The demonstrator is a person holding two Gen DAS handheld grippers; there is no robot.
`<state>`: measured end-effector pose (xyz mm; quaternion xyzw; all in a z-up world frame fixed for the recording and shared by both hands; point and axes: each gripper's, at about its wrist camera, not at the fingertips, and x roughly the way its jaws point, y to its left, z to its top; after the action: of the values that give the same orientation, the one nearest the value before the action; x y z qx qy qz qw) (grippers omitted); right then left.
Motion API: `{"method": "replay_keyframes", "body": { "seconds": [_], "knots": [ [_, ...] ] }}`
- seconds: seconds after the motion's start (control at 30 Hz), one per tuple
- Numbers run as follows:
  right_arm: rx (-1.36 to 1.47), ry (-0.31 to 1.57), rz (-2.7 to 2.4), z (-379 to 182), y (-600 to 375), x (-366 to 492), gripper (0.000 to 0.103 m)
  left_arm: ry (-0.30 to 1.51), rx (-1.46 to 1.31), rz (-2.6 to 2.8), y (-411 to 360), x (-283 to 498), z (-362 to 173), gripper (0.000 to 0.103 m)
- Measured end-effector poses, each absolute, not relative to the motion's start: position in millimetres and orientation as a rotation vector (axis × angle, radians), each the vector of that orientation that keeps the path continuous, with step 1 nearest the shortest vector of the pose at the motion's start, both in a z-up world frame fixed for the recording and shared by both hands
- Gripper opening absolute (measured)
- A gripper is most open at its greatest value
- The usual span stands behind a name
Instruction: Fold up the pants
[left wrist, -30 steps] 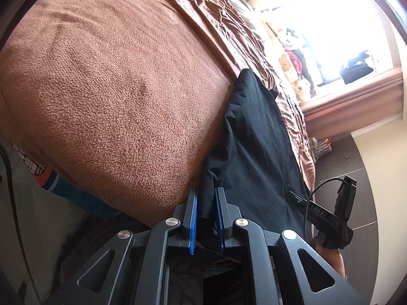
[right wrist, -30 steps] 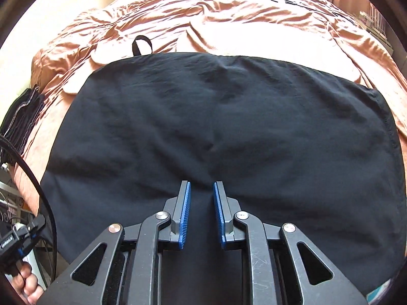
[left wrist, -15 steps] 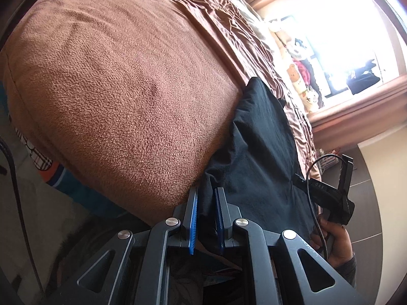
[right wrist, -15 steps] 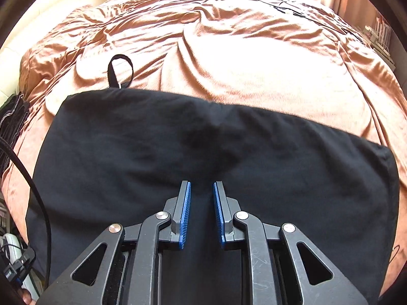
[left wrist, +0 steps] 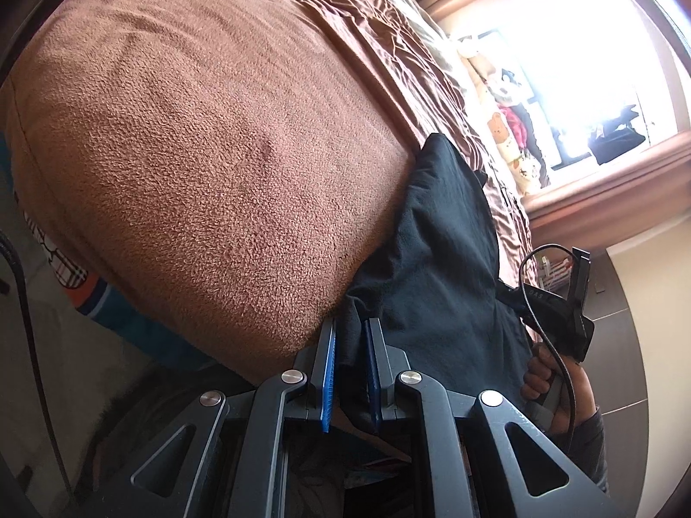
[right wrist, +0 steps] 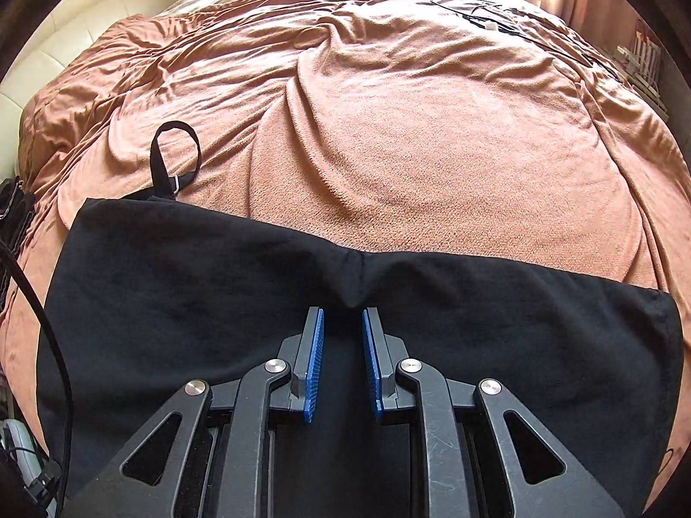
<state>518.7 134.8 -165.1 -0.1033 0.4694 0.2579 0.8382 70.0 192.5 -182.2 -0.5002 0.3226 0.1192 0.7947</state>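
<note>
Black pants (right wrist: 172,285) lie across the near part of a bed covered by a brown blanket (right wrist: 410,151). My right gripper (right wrist: 343,313) is shut on the pants, and the cloth puckers into a point at its tips. In the left wrist view the pants (left wrist: 440,259) stretch away along the bed's edge. My left gripper (left wrist: 350,323) is shut on a fold of their near edge, with black cloth pinched between the blue pads. The right gripper's body (left wrist: 570,302) and the hand (left wrist: 544,375) holding it show beyond the far side of the pants.
A black strap loop (right wrist: 172,159) lies on the blanket just past the pants' left corner. Dark clothes (right wrist: 13,216) sit at the bed's left edge. A bear-print pillow (left wrist: 509,142) and a bright window (left wrist: 583,64) lie at the head. A cable (right wrist: 52,336) hangs at left.
The pants' far edge has drawn back toward my right gripper, baring more blanket beyond it. In the left wrist view the right gripper and its hand have come closer. My left gripper stayed put.
</note>
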Motion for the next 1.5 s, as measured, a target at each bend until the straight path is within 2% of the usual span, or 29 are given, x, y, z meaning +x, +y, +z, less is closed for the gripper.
{"method": "replay_keyframes", "body": {
  "seconds": [0.67, 0.77, 0.93, 1.0, 1.5],
  "knots": [
    [-0.166, 1.064, 0.702, -162.4, 75.1, 437.8, 0.015, 0.725, -1.051, 0.233, 203.4, 74.9, -175.3, 0.014],
    [-0.156, 1.059, 0.704, -163.5, 65.9, 429.7, 0.011, 0.736, -1.039, 0.237, 207.0, 78.7, -171.2, 0.014],
    [-0.139, 1.048, 0.717, -164.7, 54.1, 420.7, 0.008, 0.741, -1.034, 0.219, 215.6, 92.9, -168.1, 0.025],
    [-0.126, 1.048, 0.724, -165.3, 48.6, 419.3, 0.005, 0.749, -1.034, 0.210, 218.9, 101.3, -168.7, 0.025],
    [-0.079, 1.026, 0.731, -168.5, 35.9, 407.4, 0.004, 0.836, -0.966, 0.136, 229.8, 169.9, -167.7, 0.028]
  ]
}}
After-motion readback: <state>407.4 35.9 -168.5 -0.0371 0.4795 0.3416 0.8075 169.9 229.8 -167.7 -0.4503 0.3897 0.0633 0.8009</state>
